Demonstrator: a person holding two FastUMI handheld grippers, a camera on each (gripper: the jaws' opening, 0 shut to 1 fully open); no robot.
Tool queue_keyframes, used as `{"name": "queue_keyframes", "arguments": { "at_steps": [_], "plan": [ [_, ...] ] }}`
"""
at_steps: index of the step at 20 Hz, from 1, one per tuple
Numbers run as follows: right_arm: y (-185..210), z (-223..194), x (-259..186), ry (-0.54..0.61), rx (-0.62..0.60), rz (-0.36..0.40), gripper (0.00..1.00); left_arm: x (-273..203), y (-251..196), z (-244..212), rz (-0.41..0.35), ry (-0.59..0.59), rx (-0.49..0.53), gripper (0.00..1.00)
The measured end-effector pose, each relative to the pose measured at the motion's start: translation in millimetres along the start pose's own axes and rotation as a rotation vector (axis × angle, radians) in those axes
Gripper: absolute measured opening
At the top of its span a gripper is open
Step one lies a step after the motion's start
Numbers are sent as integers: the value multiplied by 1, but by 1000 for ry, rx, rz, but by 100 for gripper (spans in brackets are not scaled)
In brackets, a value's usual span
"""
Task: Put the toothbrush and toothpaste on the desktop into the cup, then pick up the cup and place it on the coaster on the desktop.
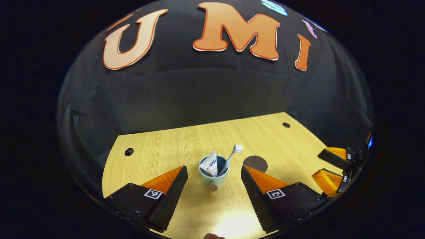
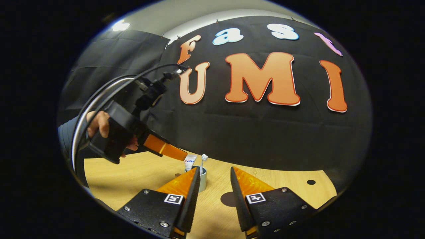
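The desktop (image 1: 159, 149) is the broad wooden surface, and on it the coaster (image 1: 255, 163), a dark round disc, lies flat at about two o'clock from the cup (image 1: 213, 176) in the left gripper view, just beside it but not touching. The cup stands upright, with the toothpaste (image 1: 210, 164) and the toothbrush (image 1: 232, 156) already inside, the brush leaning toward one o'clock with its head above the rim.

The left gripper (image 1: 214, 184) has its fingers spread wide either side of the cup, holding nothing. The right gripper (image 2: 215, 186) is also parted and empty, near the coaster.

The risk I judge greatest: closing off-centre could tip the cup, or a finger could knock the leaning brush and spill both items. A tilted carry could also land the cup half off the coaster.
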State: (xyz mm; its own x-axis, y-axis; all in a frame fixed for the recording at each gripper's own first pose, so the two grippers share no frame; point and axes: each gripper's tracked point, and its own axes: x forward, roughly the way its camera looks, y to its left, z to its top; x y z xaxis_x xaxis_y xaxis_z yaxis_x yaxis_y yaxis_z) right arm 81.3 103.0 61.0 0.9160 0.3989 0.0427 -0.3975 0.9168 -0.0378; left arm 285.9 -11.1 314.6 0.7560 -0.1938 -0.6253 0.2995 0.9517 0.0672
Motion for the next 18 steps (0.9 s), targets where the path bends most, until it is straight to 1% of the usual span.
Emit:
{"name": "queue_keyframes", "arguments": {
  "at_steps": [1, 3, 5, 7, 8, 11, 12, 14, 15, 16, 17, 18],
  "plan": [
    [0, 5, -7, -13, -7, 5, 58, 4, -2, -7, -5, 51, 7, 97],
    [-2, 13, -22, -47, -14, 12, 70, 16, 1, -24, 6, 173, 27, 97],
    [-4, 12, -34, -54, -30, 13, 81, 31, 4, -37, 30, 232, 34, 96],
    [-7, 10, -40, -53, -45, 10, 85, 41, 6, -44, 36, 284, 41, 96],
    [-9, 8, -44, -52, -46, 8, 87, 48, 4, -51, 32, 330, 42, 96],
    [-12, 0, -47, -36, -35, 6, 88, 61, 7, -61, 39, 416, 71, 94],
    [-12, -5, -49, -30, -35, 2, 89, 61, 10, -58, 41, 439, 87, 92],
    [-11, -13, -50, -8, -38, 5, 90, 67, 13, -60, 46, 484, 96, 82],
    [-13, -17, -52, -3, -40, 5, 90, 71, 11, -54, 36, 497, 88, 86],
    [-14, -17, -53, 2, -35, 4, 91, 77, 9, -49, 26, 517, 72, 67],
    [-14, -17, -54, 3, -31, 3, 92, 81, 11, -45, 30, 535, 70, 45],
    [-14, -19, -55, 5, -27, 1, 92, 91, 13, -39, 26, 537, 62, 41]
  ]
}}
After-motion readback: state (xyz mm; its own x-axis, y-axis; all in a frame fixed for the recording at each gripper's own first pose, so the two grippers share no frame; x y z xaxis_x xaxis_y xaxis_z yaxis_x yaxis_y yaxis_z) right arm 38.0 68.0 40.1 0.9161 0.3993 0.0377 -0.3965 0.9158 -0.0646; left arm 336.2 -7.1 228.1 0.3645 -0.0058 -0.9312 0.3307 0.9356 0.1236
